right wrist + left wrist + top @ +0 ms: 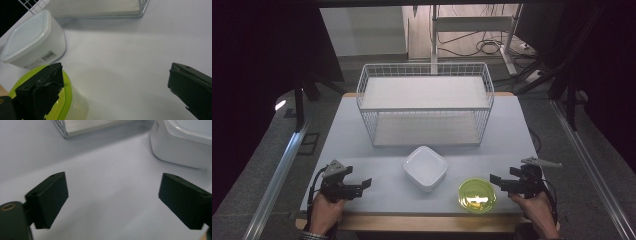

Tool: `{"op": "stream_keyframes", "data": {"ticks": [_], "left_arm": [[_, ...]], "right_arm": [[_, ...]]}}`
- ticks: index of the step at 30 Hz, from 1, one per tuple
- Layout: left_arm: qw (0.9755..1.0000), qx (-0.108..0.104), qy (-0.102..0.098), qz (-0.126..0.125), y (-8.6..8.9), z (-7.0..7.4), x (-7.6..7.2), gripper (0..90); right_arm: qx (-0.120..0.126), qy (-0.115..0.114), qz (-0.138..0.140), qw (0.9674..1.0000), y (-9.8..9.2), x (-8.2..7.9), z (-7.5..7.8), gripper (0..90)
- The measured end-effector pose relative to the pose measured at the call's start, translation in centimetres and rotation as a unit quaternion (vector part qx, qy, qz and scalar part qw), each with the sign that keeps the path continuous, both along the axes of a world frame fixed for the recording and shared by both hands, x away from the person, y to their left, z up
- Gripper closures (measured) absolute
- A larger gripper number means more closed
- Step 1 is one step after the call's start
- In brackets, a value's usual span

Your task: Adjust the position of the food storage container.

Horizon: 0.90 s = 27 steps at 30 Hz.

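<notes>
Centrally on the pale table [362, 150] stands a white wire basket [425, 102] with two shelves, toward the far edge. Nearer the person sits a white square container [425, 167] with its lid on, and just to its right, apart from it, a round container with a yellow-green lid [477, 194]. The left gripper [362, 186] rests at the near left, jaws spread wide and empty — the white container lies ahead and to its right. The right gripper [496, 181] sits at the near right, jaws likewise parted and holding nothing — the green-lidded container is just beside its left jaw.
</notes>
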State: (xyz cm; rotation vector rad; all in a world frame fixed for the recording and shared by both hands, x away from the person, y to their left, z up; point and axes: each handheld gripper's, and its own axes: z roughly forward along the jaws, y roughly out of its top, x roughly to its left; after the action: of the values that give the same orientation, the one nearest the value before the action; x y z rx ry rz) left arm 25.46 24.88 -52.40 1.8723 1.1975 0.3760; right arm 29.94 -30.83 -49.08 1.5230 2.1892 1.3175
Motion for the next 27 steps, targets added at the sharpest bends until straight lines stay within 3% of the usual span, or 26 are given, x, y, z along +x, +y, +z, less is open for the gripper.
{"op": "stream_keyframes", "data": {"ticks": [2,5,6,9,10,14,19,20,27], "left_arm": [[1.0,-0.008,-0.001,-0.005,0.0,0.0,0.0,6.7],[0.9999,-0.011,-0.008,-0.008,0.1,-0.1,0.0,6.5],[0.9997,-0.013,-0.021,-0.007,0.1,-0.1,0.0,5.6],[0.9993,-0.021,-0.029,-0.005,0.1,-0.1,0.0,3.6],[0.9989,-0.034,-0.033,-0.007,0.2,-0.2,0.0,3.2],[0.9988,-0.04,-0.028,-0.01,0.3,-0.4,0.1,3.1],[0.9991,-0.028,-0.03,-0.013,0.2,-0.4,0.1,3.7],[0.9992,-0.024,-0.028,-0.013,0.2,-0.5,0.1,3.9],[0.9993,-0.004,-0.029,-0.023,-0.2,-0.7,0.2,4.3]], "right_arm": [[0.004,0.007,0.008,0.9999,0.1,0.0,0.0,2.8],[-0.023,0.002,0.011,0.9997,0.7,-0.1,0.0,7.5],[-0.027,0.003,0.009,0.9996,0.8,-0.1,0.0,9.5],[-0.03,0.003,0.009,0.9995,0.9,-0.1,0.0,11.5],[-0.033,0.001,0.008,0.9994,0.9,-0.1,0.0,13.9],[-0.032,-0.005,0.009,0.9994,0.8,-0.2,0.2,17.9],[-0.026,-0.019,0.007,0.9995,0.9,-0.4,0.8,21.6],[-0.029,-0.032,0.006,0.9991,1.0,-0.7,1.2,23.5],[-0.045,-0.065,0.032,0.9964,1.6,-1.6,2.5,33.7]]}}
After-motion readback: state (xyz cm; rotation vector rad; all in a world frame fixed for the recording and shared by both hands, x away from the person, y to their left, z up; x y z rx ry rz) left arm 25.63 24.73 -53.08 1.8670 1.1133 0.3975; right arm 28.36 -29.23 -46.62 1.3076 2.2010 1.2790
